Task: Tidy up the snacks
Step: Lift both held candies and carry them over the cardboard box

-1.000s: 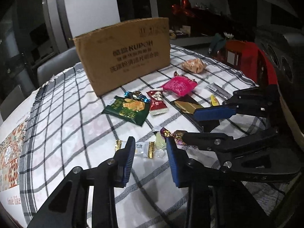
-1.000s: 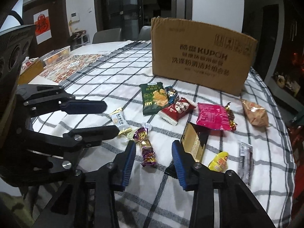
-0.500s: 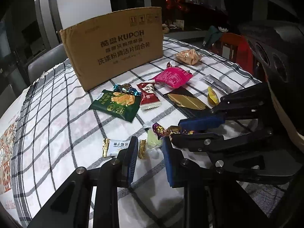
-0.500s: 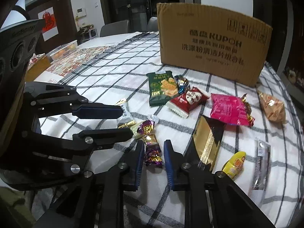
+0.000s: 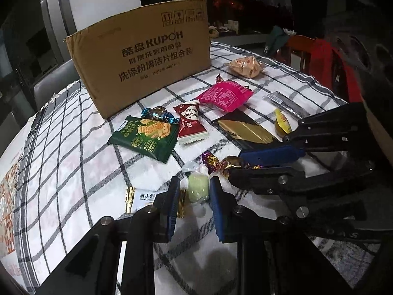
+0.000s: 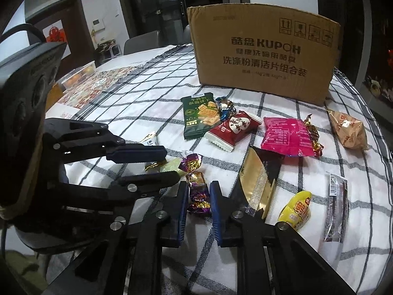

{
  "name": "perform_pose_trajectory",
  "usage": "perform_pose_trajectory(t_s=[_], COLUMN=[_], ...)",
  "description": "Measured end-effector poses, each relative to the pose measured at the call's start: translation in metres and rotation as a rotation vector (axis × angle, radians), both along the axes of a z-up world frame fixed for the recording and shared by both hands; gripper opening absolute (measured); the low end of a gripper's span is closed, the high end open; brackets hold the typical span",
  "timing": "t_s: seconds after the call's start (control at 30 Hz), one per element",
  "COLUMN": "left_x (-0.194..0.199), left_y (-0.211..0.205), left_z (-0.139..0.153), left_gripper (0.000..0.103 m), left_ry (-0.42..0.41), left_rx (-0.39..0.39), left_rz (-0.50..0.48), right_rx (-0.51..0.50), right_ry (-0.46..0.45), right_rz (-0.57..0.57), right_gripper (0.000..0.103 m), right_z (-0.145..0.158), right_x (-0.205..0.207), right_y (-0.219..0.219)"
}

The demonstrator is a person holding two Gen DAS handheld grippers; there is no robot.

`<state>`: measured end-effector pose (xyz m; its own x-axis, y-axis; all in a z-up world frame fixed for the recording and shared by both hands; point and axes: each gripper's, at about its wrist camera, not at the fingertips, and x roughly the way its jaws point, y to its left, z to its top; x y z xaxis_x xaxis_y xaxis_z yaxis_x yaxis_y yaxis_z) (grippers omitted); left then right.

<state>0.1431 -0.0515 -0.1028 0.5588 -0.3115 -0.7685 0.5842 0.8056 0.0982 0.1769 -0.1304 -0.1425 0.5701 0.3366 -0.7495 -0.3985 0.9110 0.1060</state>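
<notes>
Wrapped snacks lie scattered on a checked tablecloth (image 5: 73, 162) in front of a cardboard box (image 5: 147, 56). My left gripper (image 5: 194, 184) is down at the cloth with a pale green candy (image 5: 197, 190) between its blue pads, shut on it. The right wrist view shows the same left gripper (image 6: 170, 164) with the green candy (image 6: 172, 167) at its tips. My right gripper (image 6: 198, 189) is shut on a purple-and-gold twist candy (image 6: 197, 194). Seen from the left, the right gripper (image 5: 235, 163) has the purple candy (image 5: 212, 162) sticking out past its tips.
Around the grippers lie a white candy with gold ends (image 5: 140, 200), a green cracker packet (image 5: 145, 137), a red packet (image 5: 190, 123), a pink packet (image 5: 224, 95), a gold-and-black packet (image 6: 258, 179), a yellow snack (image 6: 294, 209) and a dark stick pack (image 6: 335, 209). The two grippers sit close side by side.
Both grippers have closed from open: the right onto the purple candy, the left around the green candy. The left gripper moved forward and slightly down to it.
</notes>
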Motion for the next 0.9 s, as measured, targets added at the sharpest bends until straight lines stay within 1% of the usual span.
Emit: perform_pose_trajectory(t_s=[0.17,0.23,0.33,0.67,0.77,0.9], left_x=[0.006,0.007,0.007,0.001,0.001,0.005], left_y=[-0.004,-0.004,-0.002,0.005,0.007,0.009], left_z=[-0.004,-0.004,-0.001,0.032,0.043,0.059], left_gripper=[0.022,0.019,0.019,0.019,0.019,0.019], left_ry=[0.027,0.037,0.049,0.023,0.027,0.038], left_rx=[-0.009,-0.019,-0.042,-0.117,-0.148,-0.186], left_rz=[0.007,0.013,0.034,0.101,0.12,0.138], right_rx=[0.002,-0.003,-0.005,0.021,0.03,0.027], right_ry=[-0.004,-0.013,-0.025,-0.061,-0.079,-0.127], right_rz=[-0.014,-0.016,-0.022,-0.08,-0.098,-0.112], right_gripper=[0.019,0.019,0.019,0.019,0.019,0.019], right_z=[0.001,0.002,0.006,0.029,0.04,0.06], right_x=[0.0,-0.001,-0.003,-0.008,-0.007,-0.003], right_y=[-0.003,-0.002,-0.002,-0.012,-0.016,-0.02])
